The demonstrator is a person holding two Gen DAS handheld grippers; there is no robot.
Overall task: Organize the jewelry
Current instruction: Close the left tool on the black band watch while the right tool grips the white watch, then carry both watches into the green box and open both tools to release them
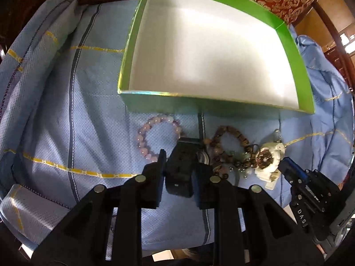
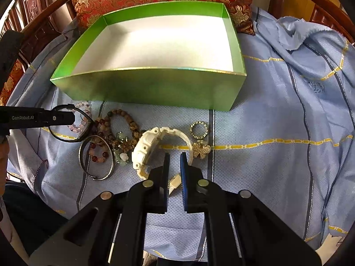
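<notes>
- Left gripper (image 1: 179, 173) pinches a black band (image 1: 180, 166); in the right view the band's loop (image 2: 66, 123) hangs off the gripper's tip, above the left end of the jewelry pile.
- Right gripper (image 2: 175, 166) stands slightly spread, nothing between its fingers, just above the watch (image 2: 144, 148) strap.
- Watch lies on its side, long axis running near-left to far-right.
- Left of the watch: bangle (image 2: 97, 157), brown beads (image 2: 121, 122), pink beads (image 1: 153, 137), all crowded and touching.
- Right of the watch: ring (image 2: 199, 130) and butterfly brooch (image 2: 200, 149), close together.
- Box (image 2: 150, 86) sits just beyond the jewelry, open top, long axis left-right, near wall facing the grippers.
- Cloth (image 2: 277, 122) right of the brooch is bare; its folds rise at the far right.
</notes>
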